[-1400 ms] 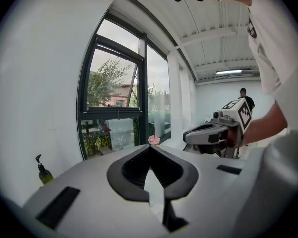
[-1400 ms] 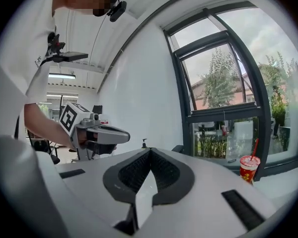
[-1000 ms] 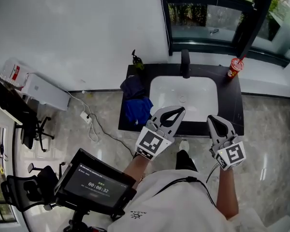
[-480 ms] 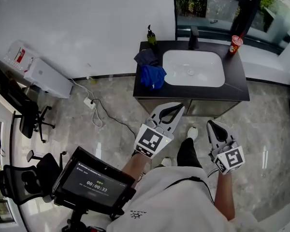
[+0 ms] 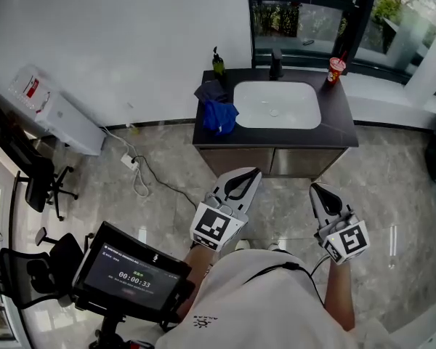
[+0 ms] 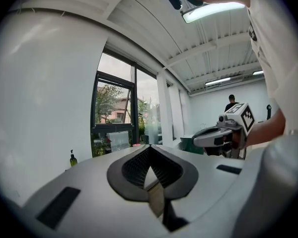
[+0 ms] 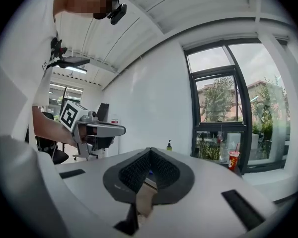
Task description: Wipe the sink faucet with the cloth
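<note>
both grippers are closed and hold nothing: the left gripper point(image 5: 251, 171) has its jaws meeting at the tips with nothing between them, and the right gripper point(image 5: 316, 188) shows the same in its own view. they are held side by side over the marble floor point(image 5: 167, 166), well apart from the vanity, which stands at twelve o'clock from them. the blue cloth point(image 5: 219, 115) lies bunched on the black counter point(image 5: 338, 133) at nine o'clock of the white sink point(image 5: 301, 115), partly hanging over the front edge, with a dark cloth point(image 5: 209, 91) just behind it. the black faucet point(image 5: 276, 62) stands at twelve o'clock of the basin, by the window. a soap bottle point(image 5: 218, 60) sits at the counter's eleven o'clock corner and a red cup point(image 5: 336, 67) with a straw at its one o'clock corner. a screen point(image 5: 134, 275) sits at eight o'clock of the left gripper.
</note>
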